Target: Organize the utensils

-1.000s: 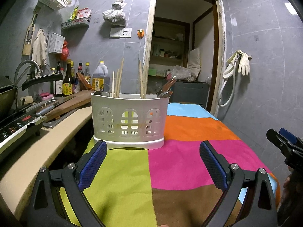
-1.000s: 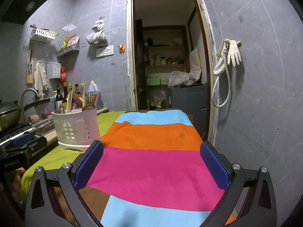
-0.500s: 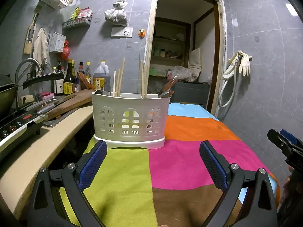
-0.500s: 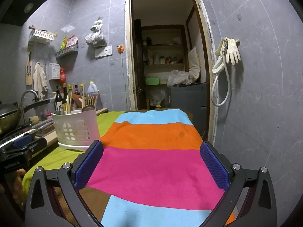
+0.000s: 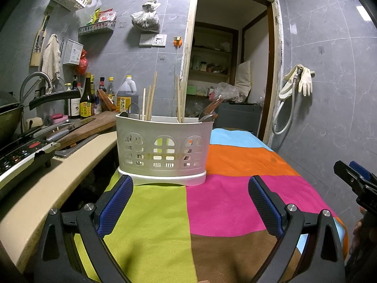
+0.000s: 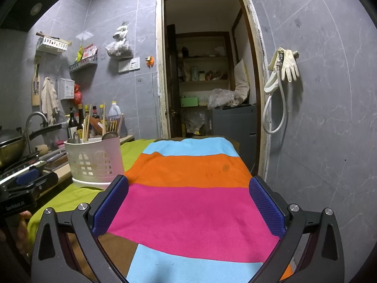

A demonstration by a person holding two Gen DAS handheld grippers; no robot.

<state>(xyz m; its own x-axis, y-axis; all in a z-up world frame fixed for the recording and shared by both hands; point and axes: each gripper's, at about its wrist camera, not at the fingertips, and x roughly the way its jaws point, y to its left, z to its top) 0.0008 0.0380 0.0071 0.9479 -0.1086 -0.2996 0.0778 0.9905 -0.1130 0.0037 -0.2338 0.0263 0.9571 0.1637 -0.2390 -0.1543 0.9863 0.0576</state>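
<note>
- The white caddy (image 5: 162, 151) stands upright on the green patch of the striped cloth (image 5: 219, 202) covering the surface, right at the edge next to the beige counter (image 5: 47, 188).
- Left gripper (image 5: 190, 202) sits just in front of the caddy, jaws spread wide with nothing between them. Right gripper (image 6: 188, 206) is off to the caddy's right over the pink and orange stripes, jaws also wide and empty.
- Chopsticks (image 5: 150, 100) stand nearly vertical in the caddy, long axis up-down, tips leaning a bit off straight. Spoons (image 5: 208, 115) poke out at the caddy's right end, tilted up and right.
- No loose utensils anywhere on the cloth, so I'd guess sorting is basically done, or the next bit is regrouping what's in the caddy.
- If pulling a chopstick, I'd come down from above, pinch it near the top, and lift along its length so it doesn't lever the light caddy over.
- Can't tell how the caddy's compartments are split from here.
</note>
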